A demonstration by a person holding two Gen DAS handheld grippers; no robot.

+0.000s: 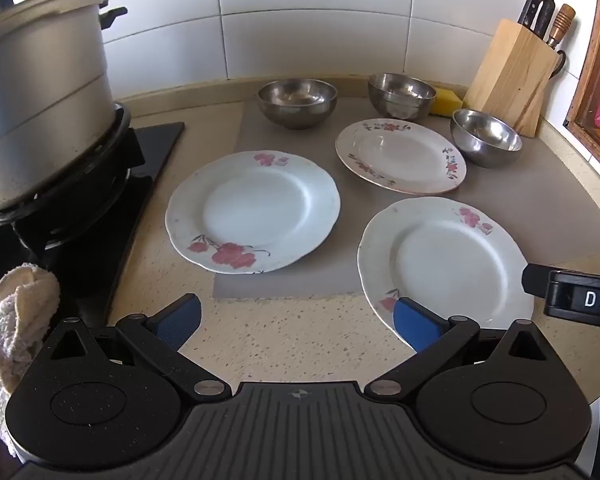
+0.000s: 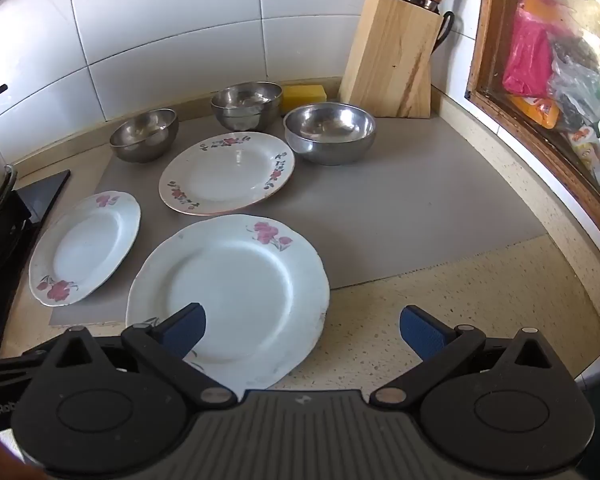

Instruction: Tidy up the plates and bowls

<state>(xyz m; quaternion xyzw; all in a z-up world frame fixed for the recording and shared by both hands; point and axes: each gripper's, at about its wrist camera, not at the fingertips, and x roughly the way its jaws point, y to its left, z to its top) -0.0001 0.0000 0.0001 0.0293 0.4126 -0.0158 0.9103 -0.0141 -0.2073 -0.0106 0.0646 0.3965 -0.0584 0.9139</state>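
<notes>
Three flowered plates lie on the counter: a left white plate, a near right white plate, and a cream plate behind them. Three steel bowls stand at the back: left, middle, right. My left gripper is open and empty above the counter's front, its right finger over the near plate's rim. My right gripper is open and empty, its left finger over the near plate.
A large pot sits on the gas stove at the left, with a cloth beside it. A knife block and yellow sponge stand in the back corner. A grey mat covers the counter.
</notes>
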